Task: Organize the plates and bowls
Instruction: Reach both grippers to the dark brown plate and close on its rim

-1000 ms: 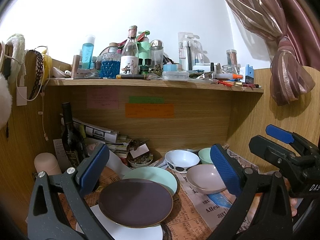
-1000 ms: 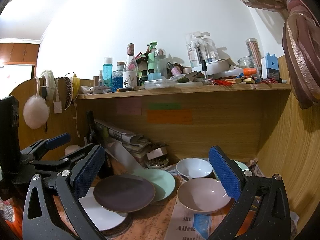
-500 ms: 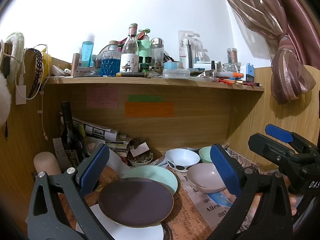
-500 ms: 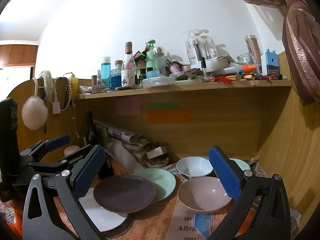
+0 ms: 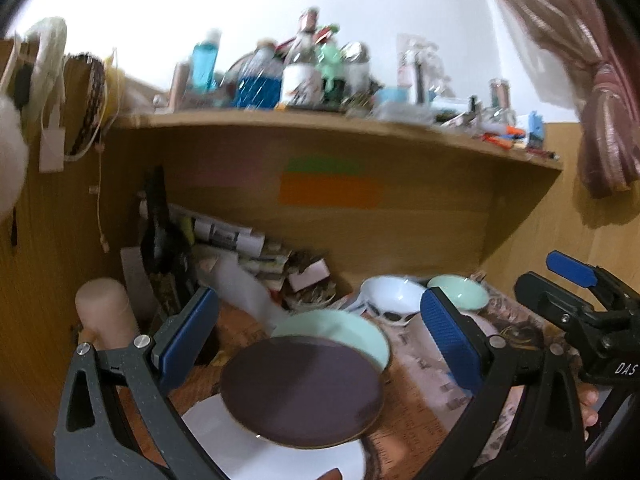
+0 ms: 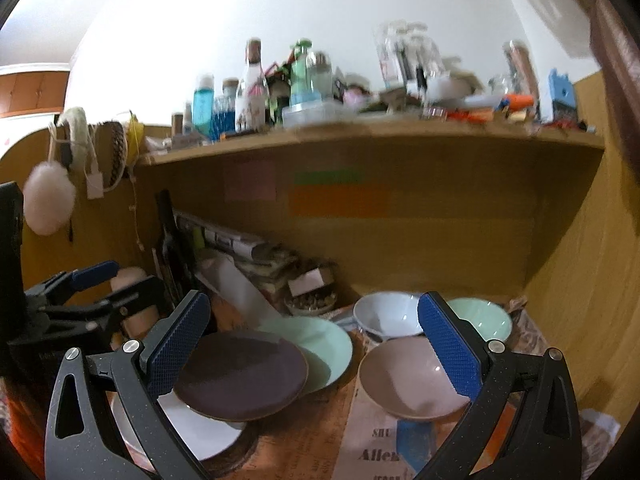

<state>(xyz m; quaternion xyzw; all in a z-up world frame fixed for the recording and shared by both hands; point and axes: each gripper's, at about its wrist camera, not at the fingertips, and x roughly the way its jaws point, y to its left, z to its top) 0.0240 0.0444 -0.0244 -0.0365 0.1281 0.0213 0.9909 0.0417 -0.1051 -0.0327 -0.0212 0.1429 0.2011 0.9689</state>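
Note:
A dark purple plate [image 5: 300, 390] lies on a white plate [image 5: 280, 456] and overlaps a mint green plate [image 5: 340, 330]. Behind stand a white spotted bowl [image 5: 390, 298] and a mint bowl [image 5: 460, 290]. A pink bowl [image 6: 408, 380] sits at the right in the right wrist view, beside the purple plate [image 6: 240, 376], mint plate [image 6: 320, 344], white bowl [image 6: 384, 316] and mint bowl [image 6: 484, 316]. My left gripper [image 5: 316, 340] is open above the purple plate. My right gripper [image 6: 312, 348] is open and empty over the plates and pink bowl.
A cluttered shelf [image 5: 320, 128] with bottles runs overhead. A dark wine bottle [image 5: 160, 232], stacked newspapers [image 5: 240, 244] and a small filled dish [image 6: 312, 300] stand at the back. A pink cylinder [image 5: 104, 312] stands left. Wooden side walls close in; newspaper [image 6: 380, 440] covers the desk.
Both views have tilted and shifted with motion blur. Both grippers have moved a little closer to the dishes. Nothing was taken hold of.

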